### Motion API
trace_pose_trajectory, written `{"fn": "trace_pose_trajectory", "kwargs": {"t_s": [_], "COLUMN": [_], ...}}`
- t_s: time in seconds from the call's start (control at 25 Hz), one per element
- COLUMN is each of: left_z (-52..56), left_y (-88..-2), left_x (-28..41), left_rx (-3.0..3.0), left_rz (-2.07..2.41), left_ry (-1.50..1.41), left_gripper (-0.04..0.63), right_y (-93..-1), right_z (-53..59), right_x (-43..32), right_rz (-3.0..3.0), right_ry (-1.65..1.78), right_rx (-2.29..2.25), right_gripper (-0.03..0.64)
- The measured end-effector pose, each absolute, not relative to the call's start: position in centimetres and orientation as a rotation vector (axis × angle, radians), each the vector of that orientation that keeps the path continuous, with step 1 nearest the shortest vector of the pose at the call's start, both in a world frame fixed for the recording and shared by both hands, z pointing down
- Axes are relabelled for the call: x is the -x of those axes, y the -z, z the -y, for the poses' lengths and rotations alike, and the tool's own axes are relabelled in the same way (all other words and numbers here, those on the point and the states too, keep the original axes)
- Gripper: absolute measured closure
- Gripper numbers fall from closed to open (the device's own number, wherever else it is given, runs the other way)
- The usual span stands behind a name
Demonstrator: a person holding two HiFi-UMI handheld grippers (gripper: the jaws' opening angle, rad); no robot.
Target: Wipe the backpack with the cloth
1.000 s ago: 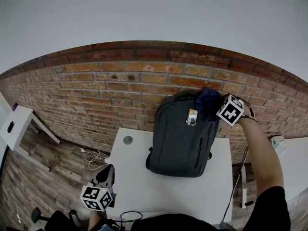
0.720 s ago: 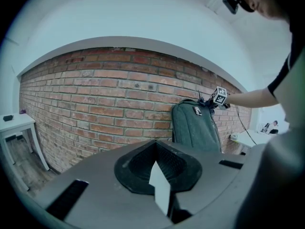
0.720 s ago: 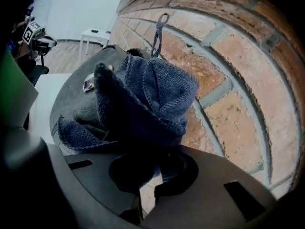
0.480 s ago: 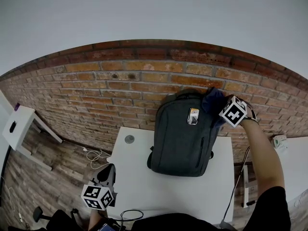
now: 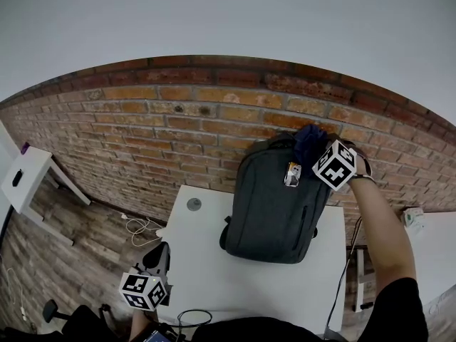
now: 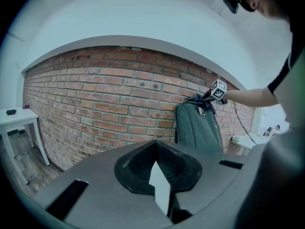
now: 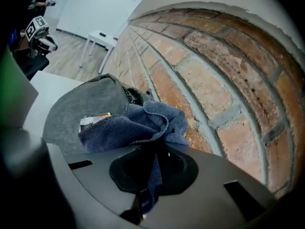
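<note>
Right gripper view shows the right gripper [image 7: 150,151] clamped on the blue cloth [image 7: 136,123], which bunches against the top of the grey backpack [image 7: 78,111]. The left gripper [image 5: 154,266], jaws together and empty, hangs well apart from the backpack, beside the table [image 5: 206,276] under it.

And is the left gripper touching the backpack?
Apart. The head view shows the left gripper by the table's near left corner, with bare white tabletop between it and the backpack.
</note>
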State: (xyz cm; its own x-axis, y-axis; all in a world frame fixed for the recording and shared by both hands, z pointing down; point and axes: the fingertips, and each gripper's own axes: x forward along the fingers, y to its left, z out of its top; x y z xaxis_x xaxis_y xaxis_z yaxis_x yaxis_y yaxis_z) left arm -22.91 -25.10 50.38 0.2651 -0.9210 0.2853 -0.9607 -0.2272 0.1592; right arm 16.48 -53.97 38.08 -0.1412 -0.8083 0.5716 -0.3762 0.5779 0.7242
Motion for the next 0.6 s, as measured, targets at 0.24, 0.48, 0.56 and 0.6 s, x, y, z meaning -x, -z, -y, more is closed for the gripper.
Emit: {"fn": "trace_pose_trajectory", "kwargs": {"t_s": [0.24,0.48,0.56,0.6], "left_z": [25.2,24.9,24.7,24.5], "left_y": [-50.5,-50.4,-50.5,-50.6], "left_x": [23.6,24.1,24.5,24.8], "left_rx": [-2.236,-2.228,-2.215,-2.207], "left_rz": [1.734,1.744,1.754,1.759], "left_ry": [-0.187,-0.192,-0.192,-0.192], "left_gripper": [0.598,0.598,0.598,0.598], "right_y": [-37.5,-37.0,-37.0,-37.0], "right_z": [53.8,54.1,54.3,54.4], "right_x": [-13.8,-9.0,-7.5,-6.9], "right_rz": [1.779,1.809,1.807,1.808], "right_ry": [0.558,0.639,0.669,0.680], "right_rx": [-0.976,-0.947,-0.940,-0.934], "right_gripper": [0.606,0.606,0.606,0.606]}}
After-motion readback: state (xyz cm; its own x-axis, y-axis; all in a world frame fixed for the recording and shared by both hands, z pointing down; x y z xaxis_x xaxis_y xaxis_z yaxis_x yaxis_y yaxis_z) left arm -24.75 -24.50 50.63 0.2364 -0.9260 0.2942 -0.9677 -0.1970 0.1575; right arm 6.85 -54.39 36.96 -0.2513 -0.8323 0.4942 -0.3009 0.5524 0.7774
